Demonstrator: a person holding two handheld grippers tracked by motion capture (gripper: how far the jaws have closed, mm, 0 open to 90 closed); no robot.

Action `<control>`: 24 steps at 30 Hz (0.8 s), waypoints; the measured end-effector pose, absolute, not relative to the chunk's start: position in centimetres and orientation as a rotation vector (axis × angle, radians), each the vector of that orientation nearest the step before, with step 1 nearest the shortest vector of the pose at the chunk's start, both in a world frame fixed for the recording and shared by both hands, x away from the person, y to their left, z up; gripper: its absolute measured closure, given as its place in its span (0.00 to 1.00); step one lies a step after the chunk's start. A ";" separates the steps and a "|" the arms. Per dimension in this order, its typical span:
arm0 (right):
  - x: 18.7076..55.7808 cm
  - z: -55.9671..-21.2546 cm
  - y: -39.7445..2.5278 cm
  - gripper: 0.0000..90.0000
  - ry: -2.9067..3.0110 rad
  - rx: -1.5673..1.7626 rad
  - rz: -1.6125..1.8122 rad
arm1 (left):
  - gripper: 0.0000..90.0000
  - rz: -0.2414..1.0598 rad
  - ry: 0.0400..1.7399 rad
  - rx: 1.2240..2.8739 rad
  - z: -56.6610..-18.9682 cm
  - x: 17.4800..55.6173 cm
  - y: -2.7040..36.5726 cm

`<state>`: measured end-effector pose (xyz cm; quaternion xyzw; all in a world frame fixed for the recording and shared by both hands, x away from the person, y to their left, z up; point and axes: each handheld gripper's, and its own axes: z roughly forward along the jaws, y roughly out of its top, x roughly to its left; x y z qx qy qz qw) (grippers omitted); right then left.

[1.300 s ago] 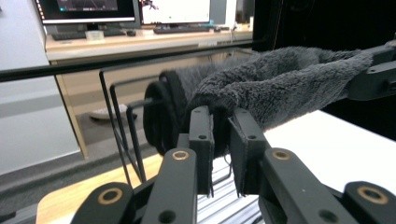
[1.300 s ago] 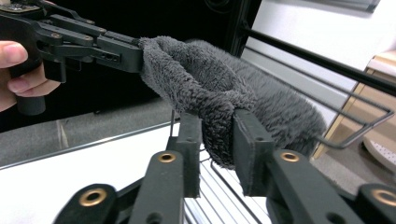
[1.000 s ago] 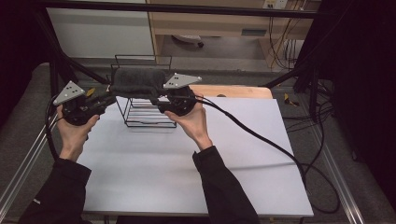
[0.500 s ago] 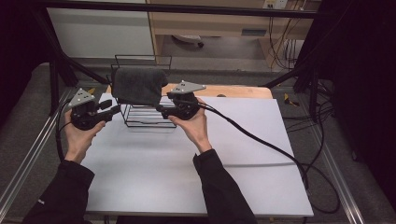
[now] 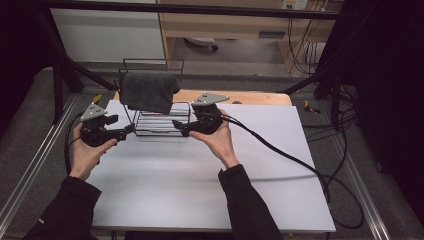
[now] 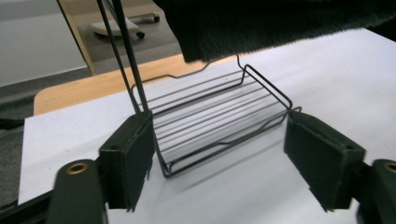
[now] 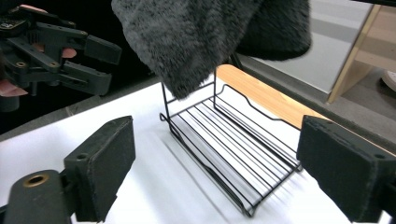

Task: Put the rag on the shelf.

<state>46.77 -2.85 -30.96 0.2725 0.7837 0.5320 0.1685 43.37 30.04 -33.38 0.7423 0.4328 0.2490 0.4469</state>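
A black wire rack (image 5: 156, 123) stands on the white table top (image 5: 200, 180), with a dark grey towel (image 5: 149, 92) draped over its upper bar. My left gripper (image 5: 126, 131) is open just left of the rack's base and holds nothing. My right gripper (image 5: 179, 125) is open at the rack's right end, also holding nothing. In the left gripper view the rack's shelf (image 6: 219, 121) lies ahead between the open jaws (image 6: 224, 161), and the towel (image 6: 280, 23) hangs above. In the right gripper view the towel (image 7: 201, 37) hangs over the shelf (image 7: 233, 144), beyond my gripper (image 7: 224, 165).
A wooden board (image 5: 250, 97) lies along the table's far edge behind the rack. The right gripper's cable (image 5: 280, 155) trails across the table to the right. Metal frame rails (image 5: 30, 165) run along both sides. The left gripper (image 7: 60, 46) appears far off in the right gripper view.
Both grippers have come down and drawn back from the towel's ends to the level of the rack's base. The left one moved left and down. The towel stays hanging on the rack.
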 end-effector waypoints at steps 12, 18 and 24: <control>44.4 -32.2 -7.8 0.05 2.265 0.834 1.482 | 0.11 0.559 1.047 1.867 -35.2 41.2 29.1; 43.3 -33.6 -11.1 0.02 2.262 0.911 1.449 | 0.09 0.537 1.024 1.900 -36.4 40.3 28.7; 42.1 -35.5 -14.5 0.01 2.259 0.990 1.443 | 0.09 0.521 1.018 1.915 -37.9 39.5 28.5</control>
